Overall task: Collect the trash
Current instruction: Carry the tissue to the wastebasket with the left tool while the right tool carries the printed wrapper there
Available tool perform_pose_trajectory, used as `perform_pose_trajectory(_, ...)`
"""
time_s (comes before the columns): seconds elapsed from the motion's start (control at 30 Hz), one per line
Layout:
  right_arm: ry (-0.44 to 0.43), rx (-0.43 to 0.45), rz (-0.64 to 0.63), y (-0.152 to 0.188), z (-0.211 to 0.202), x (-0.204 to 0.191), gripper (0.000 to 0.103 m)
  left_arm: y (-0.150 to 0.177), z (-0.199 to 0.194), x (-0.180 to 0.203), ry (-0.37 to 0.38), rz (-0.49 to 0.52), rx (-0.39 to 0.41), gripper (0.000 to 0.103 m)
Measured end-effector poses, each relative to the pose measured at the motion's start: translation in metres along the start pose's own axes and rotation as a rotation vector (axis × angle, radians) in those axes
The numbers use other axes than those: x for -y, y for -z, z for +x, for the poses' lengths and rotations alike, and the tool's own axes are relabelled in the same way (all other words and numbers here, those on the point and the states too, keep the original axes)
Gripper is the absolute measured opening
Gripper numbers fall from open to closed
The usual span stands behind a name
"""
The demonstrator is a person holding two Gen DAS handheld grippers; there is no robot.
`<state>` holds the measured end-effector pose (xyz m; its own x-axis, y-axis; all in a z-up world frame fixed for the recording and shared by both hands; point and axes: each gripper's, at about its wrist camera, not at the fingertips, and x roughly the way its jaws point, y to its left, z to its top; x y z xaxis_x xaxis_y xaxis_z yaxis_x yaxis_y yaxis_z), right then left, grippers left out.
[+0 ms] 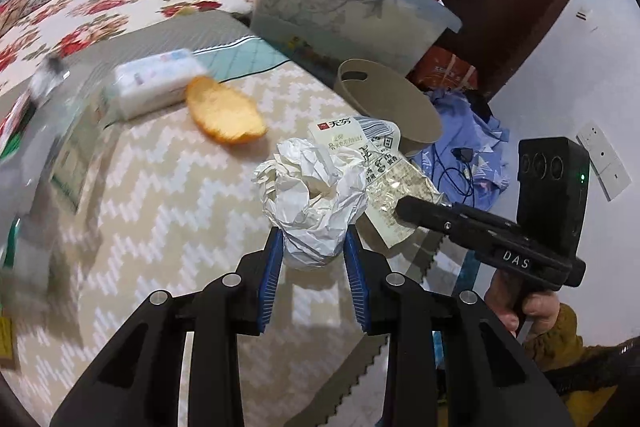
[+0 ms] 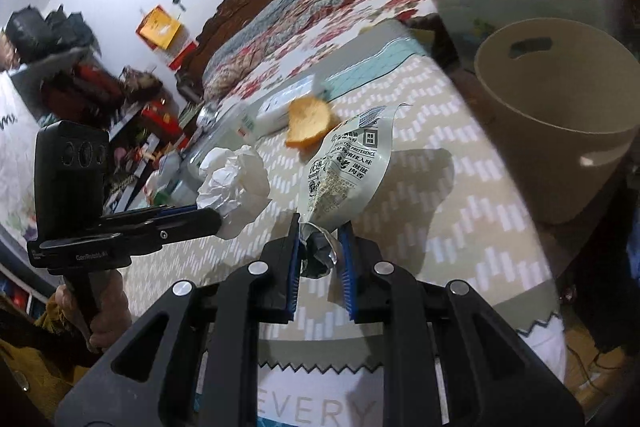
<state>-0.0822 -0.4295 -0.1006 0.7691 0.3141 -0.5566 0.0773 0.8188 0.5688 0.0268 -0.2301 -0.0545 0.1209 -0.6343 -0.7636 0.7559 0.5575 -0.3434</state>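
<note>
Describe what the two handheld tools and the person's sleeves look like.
Both tools are matte black with blue ribbed pads and silver pivot bolts. The right tool carries white "DAS" lettering and a black camera box with a green light. The left tool has small white lettering on its body. The sleeves are mustard-yellow knit.

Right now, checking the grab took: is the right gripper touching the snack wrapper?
Touching. The right wrist view shows the right gripper with both blue pads pinching the snack wrapper by its crumpled end.

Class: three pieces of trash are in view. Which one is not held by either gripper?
The orange peel, lying loose on the table. The crumpled paper ball is in the left gripper, the snack wrapper in the right gripper.
</note>
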Motion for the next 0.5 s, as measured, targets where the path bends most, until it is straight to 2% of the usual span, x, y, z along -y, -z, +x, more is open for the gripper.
perform_pose_trajectory(0.27,0.054,0.109,0.101,-0.013,-0.025,0.04,0.02,-0.042,0.031,0.029,0.033,0.074,-0.026,0.029)
perform_pose_trajectory(0.5,0.158,0.217,0.213,-0.042,-0.057,0.096,0.02,-0.106,0.08,0.076,0.095,0.159,-0.06,0.029)
